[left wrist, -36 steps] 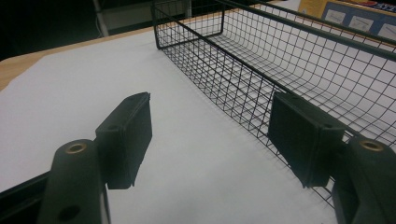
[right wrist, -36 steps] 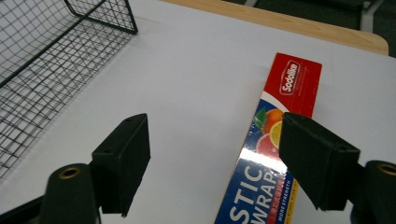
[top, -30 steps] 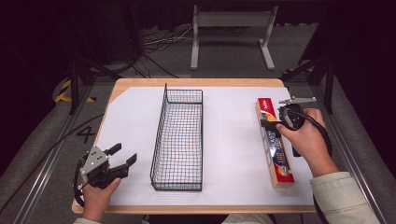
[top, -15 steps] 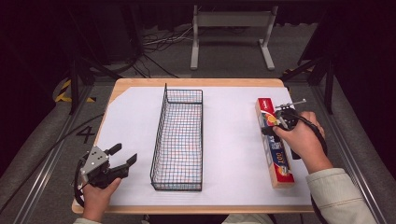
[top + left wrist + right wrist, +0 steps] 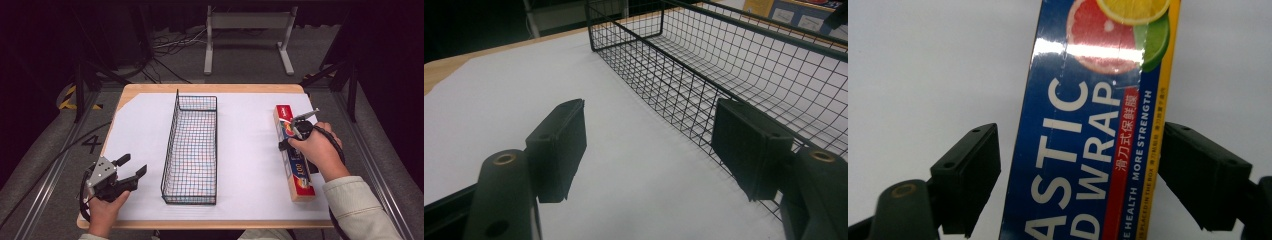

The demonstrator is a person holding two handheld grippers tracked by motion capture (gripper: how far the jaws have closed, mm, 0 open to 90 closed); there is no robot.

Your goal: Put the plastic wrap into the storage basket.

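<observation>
Now right gripper [image 5: 1078, 175] straddles plastic wrap box [image 5: 292, 152] at table's right, jaws wide, not yet clamped. Next prob: close & lift. Left gripper [image 5: 131, 169] open, empty, beside wire basket [image 5: 192, 145].

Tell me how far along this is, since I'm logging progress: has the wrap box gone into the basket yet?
Not yet. The wire basket is empty. The plastic wrap box lies flat on the table's right side; the right gripper straddles it, jaws open, not yet clamped. The left gripper waits open beside the basket. Gripping, lifting and placing likely remain.
</observation>
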